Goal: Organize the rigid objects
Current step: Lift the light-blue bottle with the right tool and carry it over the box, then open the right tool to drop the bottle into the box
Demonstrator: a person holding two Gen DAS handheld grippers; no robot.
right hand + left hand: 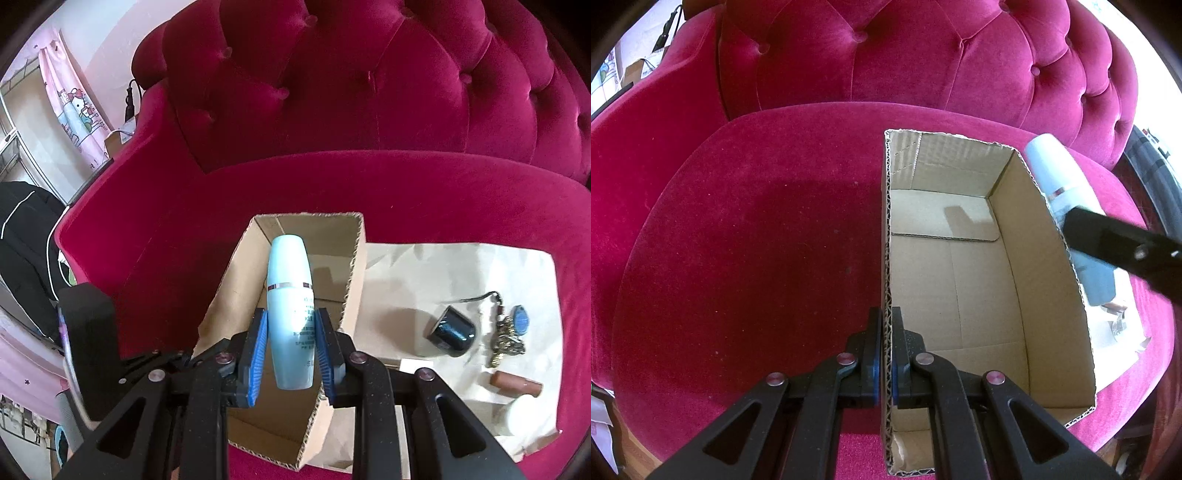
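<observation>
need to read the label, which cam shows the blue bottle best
Right wrist view: the blue bottle sits centred and whole between the right gripper pads. Left wrist view shows it at the edge, partly hidden behind the cardboard box wall.

Magenta velvet armchair seat point(746, 229) – cardboard box point(960, 280), paper sheet point(461, 273)

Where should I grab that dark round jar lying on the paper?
Grip the dark jar across its rounded sides from above. It lies tipped on the paper, flat end toward the camera, with the keychain close beside it, so keep the fingers clear of that side.
</observation>
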